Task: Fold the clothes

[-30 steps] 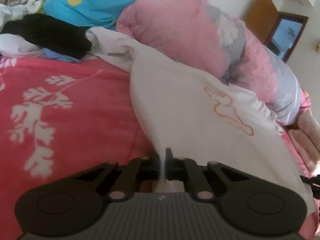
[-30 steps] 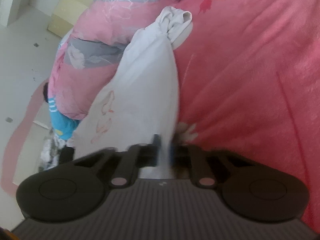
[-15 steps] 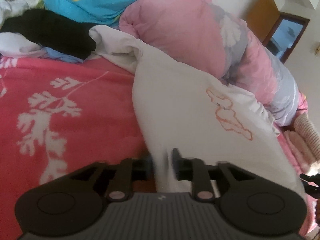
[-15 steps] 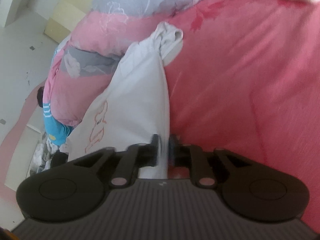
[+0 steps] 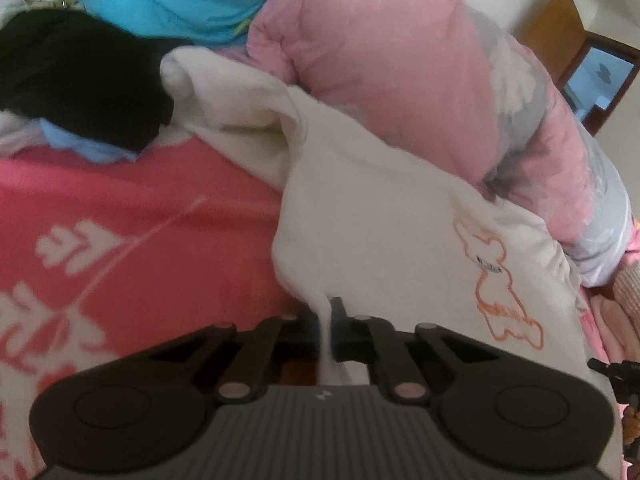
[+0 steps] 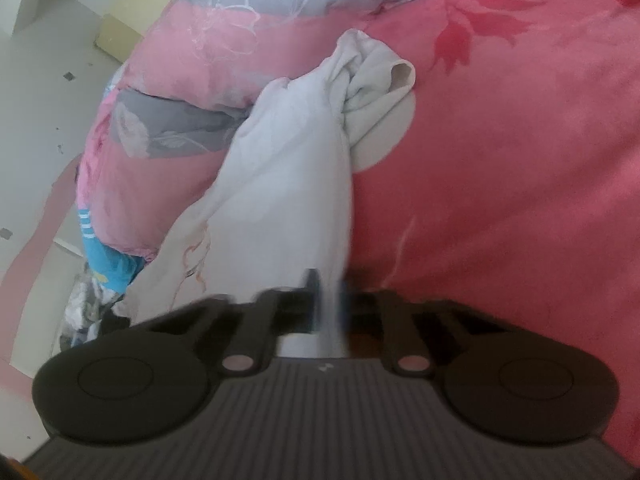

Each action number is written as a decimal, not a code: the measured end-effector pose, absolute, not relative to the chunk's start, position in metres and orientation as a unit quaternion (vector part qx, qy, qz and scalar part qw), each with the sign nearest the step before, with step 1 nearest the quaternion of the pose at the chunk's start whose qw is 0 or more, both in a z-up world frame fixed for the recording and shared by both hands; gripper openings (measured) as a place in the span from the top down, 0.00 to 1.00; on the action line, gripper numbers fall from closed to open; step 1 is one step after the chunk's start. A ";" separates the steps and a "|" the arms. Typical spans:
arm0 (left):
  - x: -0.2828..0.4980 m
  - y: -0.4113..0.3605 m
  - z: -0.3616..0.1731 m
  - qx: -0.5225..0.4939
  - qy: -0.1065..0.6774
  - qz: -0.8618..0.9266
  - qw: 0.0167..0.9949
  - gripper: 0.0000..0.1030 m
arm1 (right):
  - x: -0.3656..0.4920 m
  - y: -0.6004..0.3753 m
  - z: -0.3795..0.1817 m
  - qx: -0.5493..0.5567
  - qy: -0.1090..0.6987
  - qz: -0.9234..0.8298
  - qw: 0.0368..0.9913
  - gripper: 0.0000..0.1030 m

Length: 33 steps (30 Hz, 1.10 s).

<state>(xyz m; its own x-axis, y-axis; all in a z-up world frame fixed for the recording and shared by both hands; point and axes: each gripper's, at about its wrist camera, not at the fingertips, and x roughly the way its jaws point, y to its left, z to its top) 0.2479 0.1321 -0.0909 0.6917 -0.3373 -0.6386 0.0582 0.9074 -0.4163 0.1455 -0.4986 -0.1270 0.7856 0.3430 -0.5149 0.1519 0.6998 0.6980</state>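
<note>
On the bed's plush coral-red blanket [image 5: 140, 216], patterned with pale leaf sprays: a soft cream garment [image 5: 380, 220], stretched taut and creased, orange outline animal stitched on its front, bunched cuff end [image 6: 372, 76] crumpled farther along. Beside the garment, away from the blanket, a puffy pink-and-grey floral quilt [image 5: 400, 60]; beyond its cuff end, a black garment [image 5: 80, 76]. Left tongs [image 5: 326, 320] clamped shut on a thin cream fold; right tongs [image 6: 328, 300], blurred, likewise pinched on the cloth's edge.
</note>
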 end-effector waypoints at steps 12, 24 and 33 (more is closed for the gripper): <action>0.265 0.149 -0.095 -0.240 0.387 -0.138 0.880 0.60 | 0.160 -0.519 -0.136 0.424 0.318 0.053 0.846 0.83; 0.237 0.158 -0.087 -0.253 0.395 -0.103 0.877 0.69 | 0.140 -0.518 -0.141 0.447 0.291 -0.006 0.845 0.95; 0.128 0.164 -0.088 -0.267 0.411 -0.181 0.853 0.63 | 0.023 -0.514 -0.140 0.507 0.297 0.024 0.809 0.92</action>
<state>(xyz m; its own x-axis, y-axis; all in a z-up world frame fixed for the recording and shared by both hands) 0.1278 0.1641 -0.0884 0.5962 -0.5278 -0.6050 0.0891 0.7923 -0.6035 0.0235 -0.5144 -0.1396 0.8225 0.3400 -0.4559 0.2618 0.4853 0.8343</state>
